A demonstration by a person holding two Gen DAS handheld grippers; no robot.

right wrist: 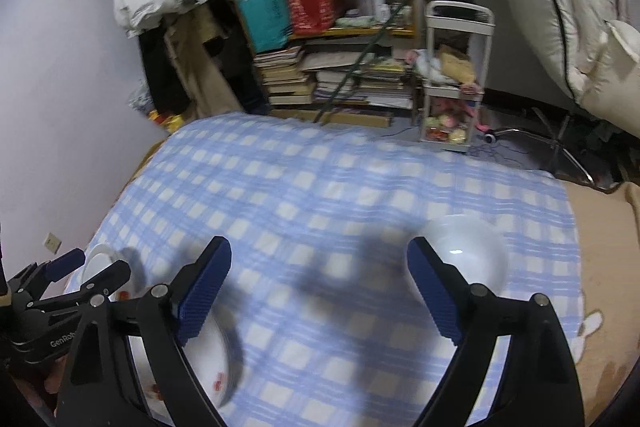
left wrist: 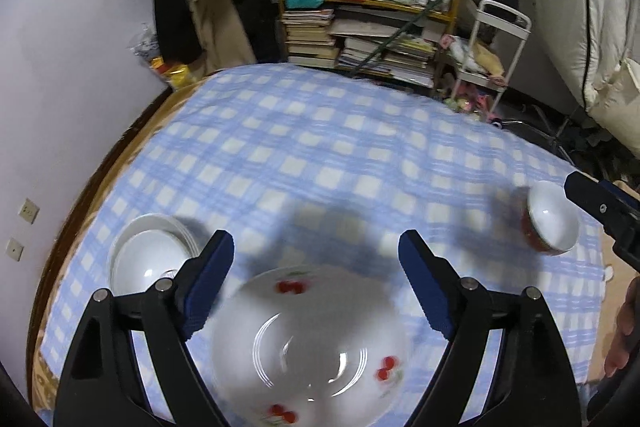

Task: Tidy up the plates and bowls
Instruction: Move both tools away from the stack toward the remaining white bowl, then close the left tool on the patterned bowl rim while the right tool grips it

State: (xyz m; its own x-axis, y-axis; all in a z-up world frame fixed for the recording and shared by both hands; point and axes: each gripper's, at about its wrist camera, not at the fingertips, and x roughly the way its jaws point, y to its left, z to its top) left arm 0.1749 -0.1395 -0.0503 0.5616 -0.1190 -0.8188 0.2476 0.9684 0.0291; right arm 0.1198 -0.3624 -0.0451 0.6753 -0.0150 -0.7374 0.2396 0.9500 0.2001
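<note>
Grippers gape wide, both empty: left gripper (left wrist: 316, 251) above the cherry plate (left wrist: 308, 343), white plates (left wrist: 148, 255) left of it, red bowl (left wrist: 550, 223) far right by right gripper (right wrist: 320, 259).

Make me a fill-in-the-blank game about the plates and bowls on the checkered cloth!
1. The plate under the left hand-held gripper is decorated with little red ____.
2. The bowl near the right hand-held gripper is white inside and ____ outside.
3. The tablecloth has white and ____ checks.
4. Both grippers are ____, holding nothing.

Missing words: cherries; red; blue; open
</note>
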